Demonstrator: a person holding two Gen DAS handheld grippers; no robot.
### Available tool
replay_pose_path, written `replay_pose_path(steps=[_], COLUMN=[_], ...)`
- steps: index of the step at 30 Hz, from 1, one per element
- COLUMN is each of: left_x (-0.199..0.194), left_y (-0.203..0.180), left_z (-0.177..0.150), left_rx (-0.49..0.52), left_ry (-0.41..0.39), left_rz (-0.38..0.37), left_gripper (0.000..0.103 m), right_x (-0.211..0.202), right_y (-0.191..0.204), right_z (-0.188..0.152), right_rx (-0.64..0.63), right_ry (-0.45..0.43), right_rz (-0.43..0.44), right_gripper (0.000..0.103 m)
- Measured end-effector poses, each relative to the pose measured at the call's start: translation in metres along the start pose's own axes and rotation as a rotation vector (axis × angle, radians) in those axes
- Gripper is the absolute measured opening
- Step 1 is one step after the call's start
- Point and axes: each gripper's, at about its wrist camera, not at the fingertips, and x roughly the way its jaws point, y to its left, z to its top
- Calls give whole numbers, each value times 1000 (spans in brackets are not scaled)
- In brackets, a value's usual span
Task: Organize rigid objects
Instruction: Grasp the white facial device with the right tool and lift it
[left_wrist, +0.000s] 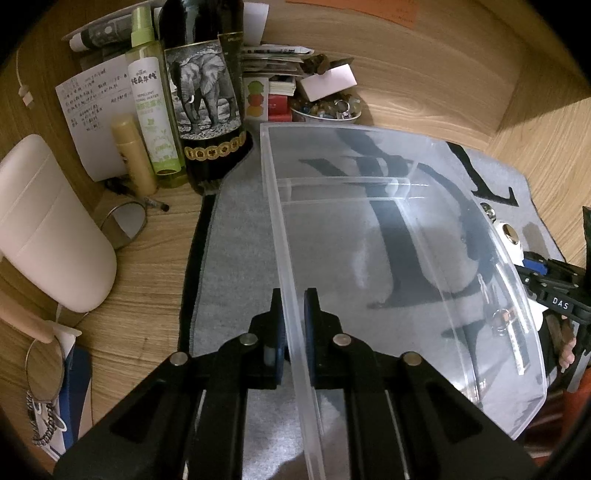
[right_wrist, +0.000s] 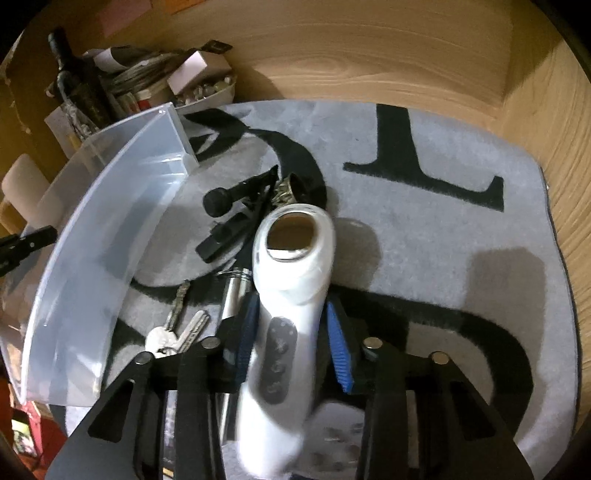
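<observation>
- On the grey mat (right_wrist: 424, 236) that covers the bench (left_wrist: 155, 258), I have the clear bin (left_wrist: 369, 236) lying between my two grippers.
- My left gripper (left_wrist: 292, 325) is clamped on the bin's near side wall; the wall runs straight up between the blue pads, which press it from both sides.
- From the left wrist, the bin looks empty, and the mat's black lettering shows through its floor.
- My right gripper (right_wrist: 291, 332) sits around the white device (right_wrist: 291, 258). Its handle, with a dark button strip, runs between the blue pads. The left pad touches the handle; the right pad is very close, and motion blur keeps me from telling whether it presses.
- No earlier view to compare, so I say only that the right gripper is narrowed around the handle.
- The device's round head points away from me and lies over the mat, just right of the bin's outer wall.
- The keys (right_wrist: 173, 332) lie on the mat to the left of the right gripper, beside the bin's curved wall.
- A silver tube (right_wrist: 232, 295) lies between the keys and the device.
- A black clip-like piece (right_wrist: 236, 210) lies further up on the mat, near the bin's far corner.
- Behind the bin, off the mat, stand a dark bottle (left_wrist: 207, 92) with an elephant label, a green spray (left_wrist: 155, 110) and a small yellow tube (left_wrist: 133, 158).
- A white pad (left_wrist: 48, 225) lies at the far left of the bench.
- A dish of beads (left_wrist: 325, 110) sits behind the bin.
</observation>
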Motion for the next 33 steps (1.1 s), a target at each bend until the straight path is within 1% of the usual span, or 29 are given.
replay_pose_path(steps=[4, 7, 11, 16, 19, 27, 33], left_x=[0, 0, 0, -1, 0, -1, -1], left_y=[0, 0, 0, 0, 0, 0, 1], left_z=[0, 0, 0, 0, 0, 0, -1], left_rx=[1, 0, 0, 1, -2, 0, 8], left_ry=[1, 1, 0, -1, -1, -6, -10], left_rz=[0, -1, -1, -4, -5, -13, -17], left_gripper=[9, 9, 9, 10, 10, 10, 10], right_x=[-6, -19, -39, -65, -74, -98, -98], right_y=[1, 4, 8, 18, 25, 68, 105], right_z=[-2, -2, 4, 17, 24, 40, 51], right_rx=[4, -3, -16, -31, -39, -115, -181], right_ry=[-25, -65, -126, -208, -241, -328, -346], right_rz=[-3, -14, -25, -22, -14, 32, 85], right_gripper=[31, 31, 31, 31, 31, 31, 31])
